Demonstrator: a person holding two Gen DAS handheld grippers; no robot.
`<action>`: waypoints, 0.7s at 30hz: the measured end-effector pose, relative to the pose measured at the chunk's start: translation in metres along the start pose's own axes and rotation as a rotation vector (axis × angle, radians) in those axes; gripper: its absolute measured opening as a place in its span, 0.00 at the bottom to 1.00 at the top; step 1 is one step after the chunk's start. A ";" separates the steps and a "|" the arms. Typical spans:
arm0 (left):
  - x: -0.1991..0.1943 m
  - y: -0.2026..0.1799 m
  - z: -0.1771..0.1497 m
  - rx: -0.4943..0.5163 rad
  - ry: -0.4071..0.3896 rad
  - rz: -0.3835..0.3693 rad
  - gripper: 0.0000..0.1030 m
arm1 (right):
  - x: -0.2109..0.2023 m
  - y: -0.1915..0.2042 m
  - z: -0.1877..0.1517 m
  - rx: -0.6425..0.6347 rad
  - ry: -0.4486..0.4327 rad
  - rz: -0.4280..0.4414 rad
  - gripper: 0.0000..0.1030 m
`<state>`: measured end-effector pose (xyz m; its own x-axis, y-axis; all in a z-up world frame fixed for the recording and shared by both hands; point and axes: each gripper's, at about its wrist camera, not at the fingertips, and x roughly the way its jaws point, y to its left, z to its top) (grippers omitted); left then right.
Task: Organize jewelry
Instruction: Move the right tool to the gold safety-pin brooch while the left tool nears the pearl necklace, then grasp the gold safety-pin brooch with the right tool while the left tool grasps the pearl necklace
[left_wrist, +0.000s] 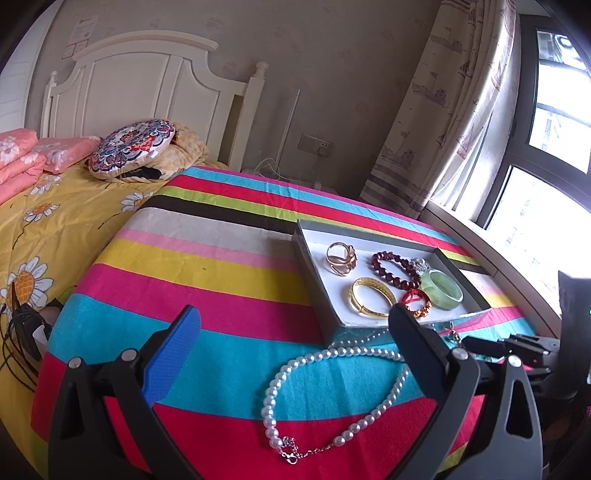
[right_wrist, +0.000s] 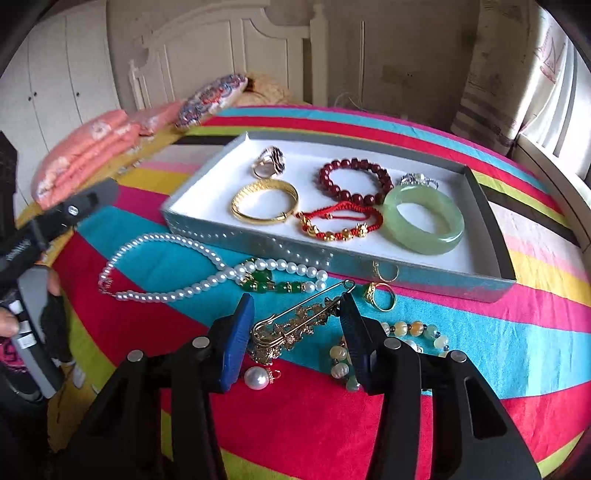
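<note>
— Gold filigree, that's my target: the brooch (right_wrist: 295, 325), a long pin with ornate metalwork, lying on the striped cloth (right_wrist: 517, 350) just short of the tray (right_wrist: 280, 251).

— How do you take it cleanly?

— Straddle the metalwork, not the thin pin. Come down square and close slowly, so the dangling pearl drop (right_wrist: 256, 377) doesn't swing it sideways. Then lift clear of the tray wall and set it on bare white lining beside the gold bangle (right_wrist: 264, 206).

— And the right tool (right_wrist: 291, 332)?

— Partly apart, one blue pad on each side of the brooch. Whether the pads already touch it, I can't quite tell; nothing looks clamped.

— The other one?

— My left tool (left_wrist: 295, 354) stands wide apart, empty, hovering above the pearl necklace (left_wrist: 325, 391).
</note>
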<state>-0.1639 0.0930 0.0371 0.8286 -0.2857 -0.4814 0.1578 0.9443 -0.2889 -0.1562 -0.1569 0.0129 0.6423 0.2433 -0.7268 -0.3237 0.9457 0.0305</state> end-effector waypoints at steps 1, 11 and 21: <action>0.002 -0.002 0.000 0.011 0.013 -0.011 0.98 | -0.005 -0.002 0.001 0.006 -0.014 0.012 0.45; 0.006 -0.061 -0.021 0.242 0.168 -0.116 0.98 | -0.033 -0.030 -0.004 0.071 -0.086 0.018 0.45; 0.057 -0.108 -0.041 0.397 0.333 -0.099 0.47 | -0.047 -0.052 -0.021 0.126 -0.120 0.030 0.45</action>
<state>-0.1556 -0.0323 0.0068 0.5942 -0.3525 -0.7229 0.4720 0.8806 -0.0414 -0.1839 -0.2218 0.0310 0.7142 0.2887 -0.6376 -0.2589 0.9553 0.1425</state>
